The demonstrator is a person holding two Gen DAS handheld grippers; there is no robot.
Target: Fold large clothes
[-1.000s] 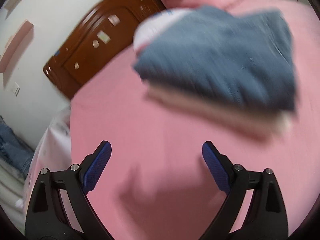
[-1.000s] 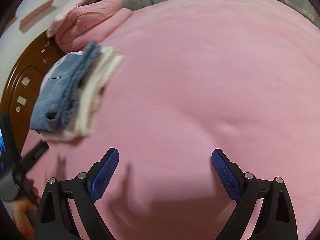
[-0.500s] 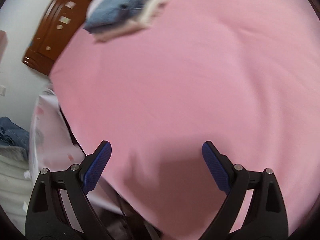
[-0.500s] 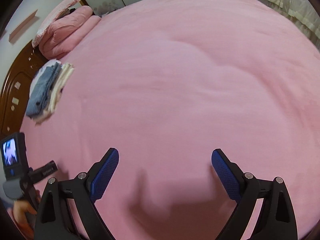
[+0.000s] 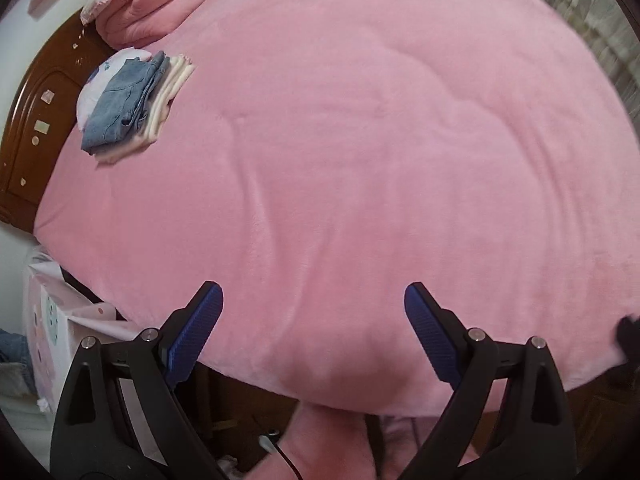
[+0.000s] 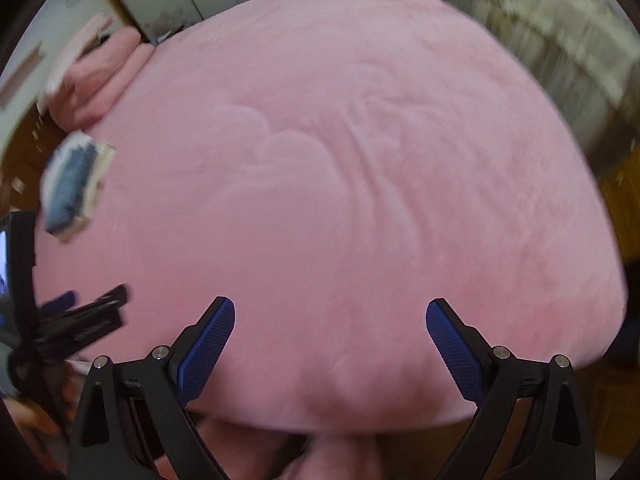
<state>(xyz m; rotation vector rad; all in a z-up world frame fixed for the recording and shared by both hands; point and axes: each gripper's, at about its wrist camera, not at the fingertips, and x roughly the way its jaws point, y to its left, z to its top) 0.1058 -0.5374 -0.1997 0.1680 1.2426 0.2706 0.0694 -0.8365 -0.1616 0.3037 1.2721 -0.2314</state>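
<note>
One bed (image 5: 360, 160) under one pink blanket fills both views. On it sits one stack of folded clothes (image 5: 132, 104): one pair of blue jeans (image 5: 116, 112) on top, with cream layers beneath whose number cannot be told, perhaps two or three. One rolled pink quilt (image 5: 156, 4) lies at the head end, by one dark wooden headboard (image 5: 36, 120). Two tools appear: the left tool (image 5: 314, 336) and the right tool (image 6: 330, 340), each with two blue-padded fingers set wide apart, empty.
</note>
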